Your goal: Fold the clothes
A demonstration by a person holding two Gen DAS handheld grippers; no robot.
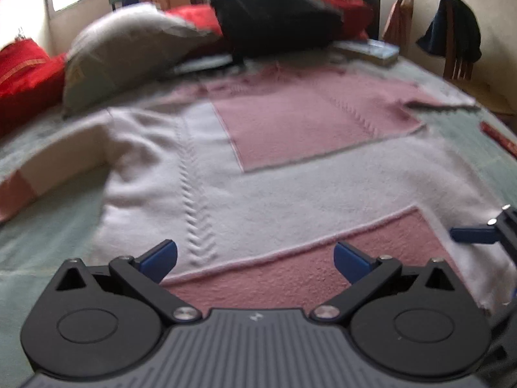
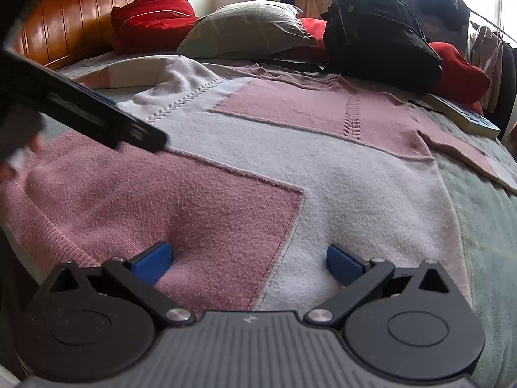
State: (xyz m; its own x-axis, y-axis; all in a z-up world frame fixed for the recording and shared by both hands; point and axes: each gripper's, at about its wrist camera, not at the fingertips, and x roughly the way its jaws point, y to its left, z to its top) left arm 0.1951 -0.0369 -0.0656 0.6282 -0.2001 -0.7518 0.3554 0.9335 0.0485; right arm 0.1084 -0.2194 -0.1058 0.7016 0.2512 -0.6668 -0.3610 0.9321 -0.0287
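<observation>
Sweater: a pink and white knit sweater lies spread flat across the bed, front or back up, with big pink blocks set into white and a raised herringbone rib running down it.
Hem: the ribbed pink bottom edge lies nearest both cameras.
Sleeves: one sleeve reaches out to the left in the left wrist view, bent and slightly rumpled near the shoulder; the other sleeve lies flat out to the right in the right wrist view.
Left tongs: the left gripper has its blue-padded jaws spread wide with nothing between them, low over the pink block near the hem; whether the pads touch the knit is not clear.
Right tongs: the right gripper is also spread wide and holds nothing; its pads sit at the seam where pink meets white, the left pad pressing a small dimple into the pink cloth.
Each in the other's view: a blue finger of the right tool shows at the right edge of the left wrist view; the left tool's dark arm crosses the upper left of the right wrist view.
Bed: a pale green bedspread lies under the sweater.
Far side: a grey pillow, red cushions, a black backpack and a book lie beyond the sweater's neck end.
Headboard: polished brown wood at the upper left.
</observation>
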